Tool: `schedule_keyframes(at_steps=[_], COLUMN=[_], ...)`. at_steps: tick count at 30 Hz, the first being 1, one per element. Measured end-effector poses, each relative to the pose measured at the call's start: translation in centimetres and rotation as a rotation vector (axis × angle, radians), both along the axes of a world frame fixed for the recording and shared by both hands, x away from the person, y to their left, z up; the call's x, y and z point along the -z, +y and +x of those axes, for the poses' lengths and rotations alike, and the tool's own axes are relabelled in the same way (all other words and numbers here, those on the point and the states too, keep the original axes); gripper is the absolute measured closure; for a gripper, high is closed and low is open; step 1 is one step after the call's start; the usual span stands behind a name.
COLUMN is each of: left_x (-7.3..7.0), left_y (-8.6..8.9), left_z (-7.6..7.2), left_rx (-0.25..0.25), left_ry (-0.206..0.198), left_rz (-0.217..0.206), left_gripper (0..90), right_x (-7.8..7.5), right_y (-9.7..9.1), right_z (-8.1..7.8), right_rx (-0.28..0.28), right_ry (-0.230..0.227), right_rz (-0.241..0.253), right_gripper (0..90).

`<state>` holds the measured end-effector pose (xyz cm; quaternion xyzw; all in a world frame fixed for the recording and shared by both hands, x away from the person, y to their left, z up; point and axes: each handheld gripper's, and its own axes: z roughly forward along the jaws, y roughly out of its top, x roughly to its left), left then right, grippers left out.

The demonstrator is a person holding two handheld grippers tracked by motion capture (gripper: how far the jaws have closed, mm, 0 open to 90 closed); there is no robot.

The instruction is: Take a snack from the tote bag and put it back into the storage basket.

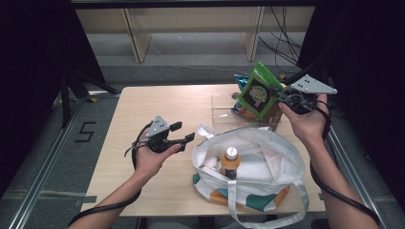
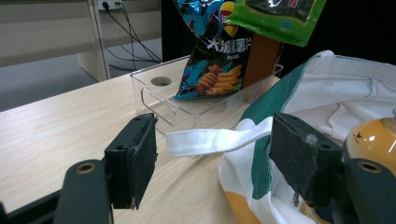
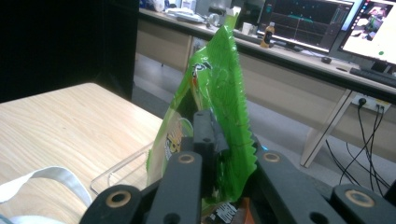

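1. The right gripper is held up over the far right part of the counter, above the clear tray; its hand rises from the lower right with the forearm angled up and away from the person.
2. Its jaws are pressed together on the serrated edge of the green snack bag, pinching it so that the bag hangs in the air.
3. The left gripper is held low over the counter, just left of the white tote bag, pointing to the right at it.
4. Its jaws stand spread, with the tote's white strap lying on the counter beyond them; they grip nothing.
5. The green snack bag is glossy and crinkled, with a dark front panel bearing a round yellow logo, and is tilted over the tray.
6. A blue chip bag leans in the tray beneath it.
7. An orange bottle with a white cap stands inside the tote.
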<state>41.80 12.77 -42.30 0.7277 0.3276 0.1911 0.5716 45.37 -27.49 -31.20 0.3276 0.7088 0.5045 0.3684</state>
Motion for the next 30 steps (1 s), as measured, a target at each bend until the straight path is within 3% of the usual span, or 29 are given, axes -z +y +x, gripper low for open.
schedule_keyframes(at_steps=[19, 30], left_x=[0.1, 0.1], left_y=[0.0, 0.0], left_z=[0.1, 0.1], left_rx=[0.001, -0.001], left_ry=[0.001, 0.004], left_rz=[0.000, -0.001], left_gripper=[31.6, 31.6], right_x=[2.0, 2.8], right_y=[0.6, 1.2], right_z=[2.6, 3.9], right_rx=[0.031, 0.029], right_ry=[0.041, 0.059], right_rz=[-0.002, -0.035], right_gripper=[85.1, 86.4])
